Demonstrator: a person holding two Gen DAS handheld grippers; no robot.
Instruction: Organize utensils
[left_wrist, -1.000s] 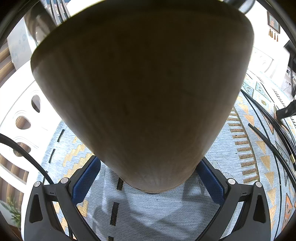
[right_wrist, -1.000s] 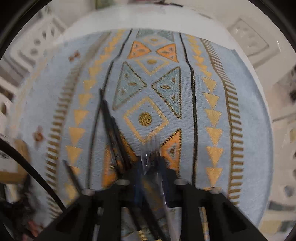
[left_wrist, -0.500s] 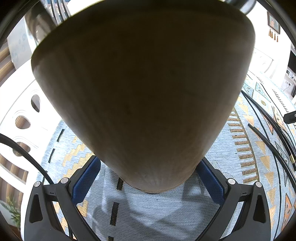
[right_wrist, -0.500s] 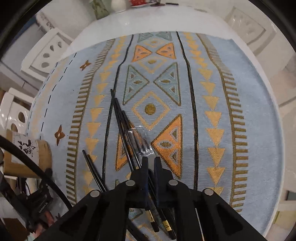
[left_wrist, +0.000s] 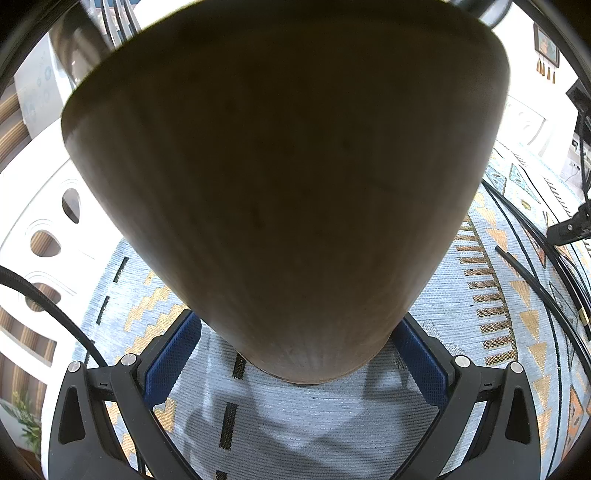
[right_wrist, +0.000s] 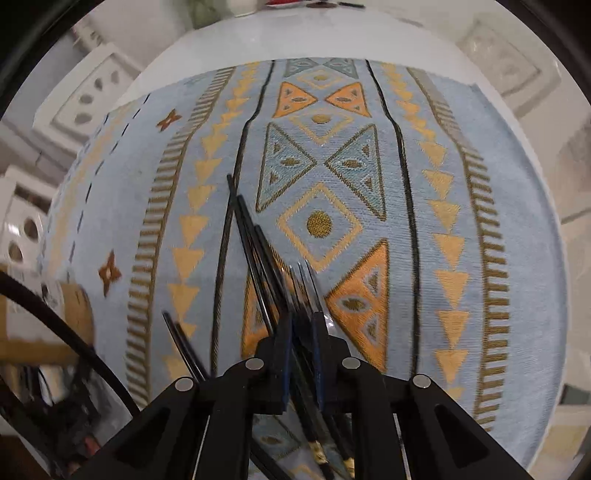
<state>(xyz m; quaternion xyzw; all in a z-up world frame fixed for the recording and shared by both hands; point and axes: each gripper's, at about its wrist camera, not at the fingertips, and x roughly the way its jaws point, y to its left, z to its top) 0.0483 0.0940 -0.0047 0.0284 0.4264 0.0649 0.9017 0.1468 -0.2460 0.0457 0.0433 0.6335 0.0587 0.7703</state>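
**Utensils: a wooden holder gripped on the left, a fork and chopsticks under the right gripper**

Utensils lie on a round table covered with a pale blue cloth (right_wrist: 517, 229) woven with orange and gold triangles. On the left side, the left gripper (left_wrist: 295, 354) clasps a tall wooden utensil holder (left_wrist: 284, 177) near its base, one blue pad (left_wrist: 170, 350) pressed on each side of it. The holder stands on the cloth and fills most of the left wrist view; thin metal handles (left_wrist: 118, 22) rise from its top at the upper left edge. To its right, black chopsticks (left_wrist: 532, 273) lie loose on the cloth.

Further right, the right gripper (right_wrist: 303, 350) points steeply down at the table. Its jaws stand narrow and have just been opening a little. Between them passes a clear fork (right_wrist: 306, 284), its tines reaching forward over an orange triangle. Whether the pads press on the fork cannot be told. A bundle of black chopsticks (right_wrist: 251, 236) lies just left of the fork, slanting away up the cloth, with gold-banded ends (right_wrist: 317, 450) showing beneath the gripper. Two more chopsticks (right_wrist: 181, 339) lie further left. A black cable (right_wrist: 62, 325) curves across the lower left corner.
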